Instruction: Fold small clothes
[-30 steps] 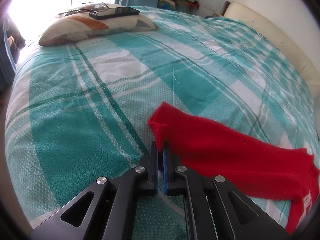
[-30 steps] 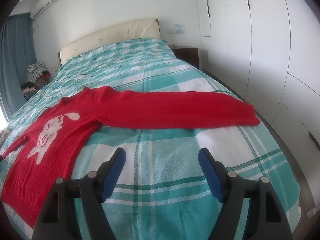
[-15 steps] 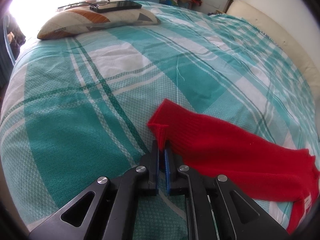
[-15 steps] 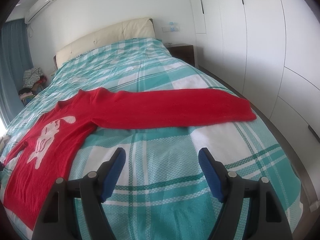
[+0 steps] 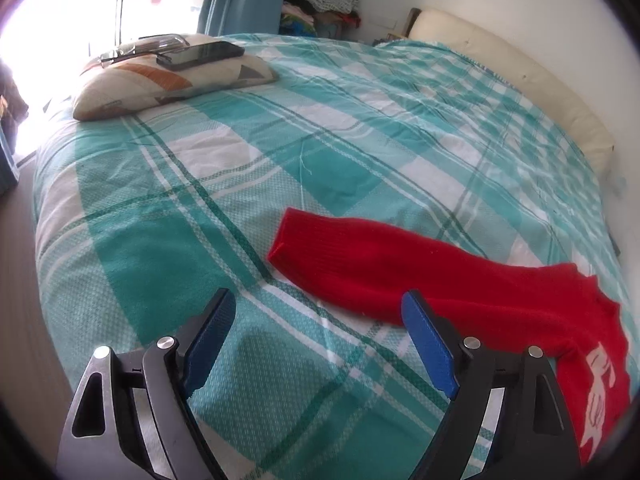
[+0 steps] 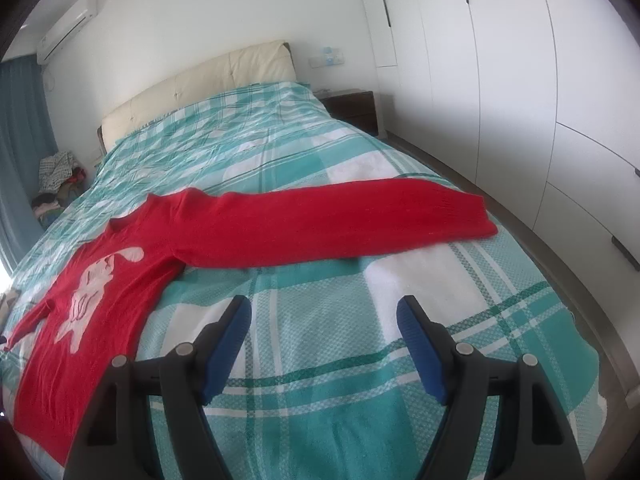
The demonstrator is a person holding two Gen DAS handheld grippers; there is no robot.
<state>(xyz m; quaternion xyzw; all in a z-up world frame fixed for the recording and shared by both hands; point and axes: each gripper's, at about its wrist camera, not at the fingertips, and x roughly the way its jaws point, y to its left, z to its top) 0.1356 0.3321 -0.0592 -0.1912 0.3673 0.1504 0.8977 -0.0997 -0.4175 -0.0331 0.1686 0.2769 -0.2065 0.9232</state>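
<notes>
A red sweater with a white figure on its front [image 6: 100, 280] lies flat on the teal plaid bed. One sleeve [image 6: 340, 220] stretches right toward the bed's edge. The other sleeve [image 5: 380, 264] lies spread in the left wrist view, its cuff [image 5: 288, 236] flat on the cover. My left gripper [image 5: 320, 332] is open and empty, just short of that cuff. My right gripper [image 6: 324, 336] is open and empty, above bare cover in front of the right sleeve.
A patterned pillow [image 5: 160, 80] with a phone [image 5: 200, 54] and glasses on it lies at the far corner. A cream headboard [image 6: 200, 84], a nightstand [image 6: 352, 108] and white wardrobes [image 6: 520, 80] border the bed. Clothes are piled near the curtain [image 5: 320, 4].
My left gripper was shut on the sleeve cuff; it has opened, let go and pulled back. The cuff now lies flat. The right gripper has shifted slightly and stays open.
</notes>
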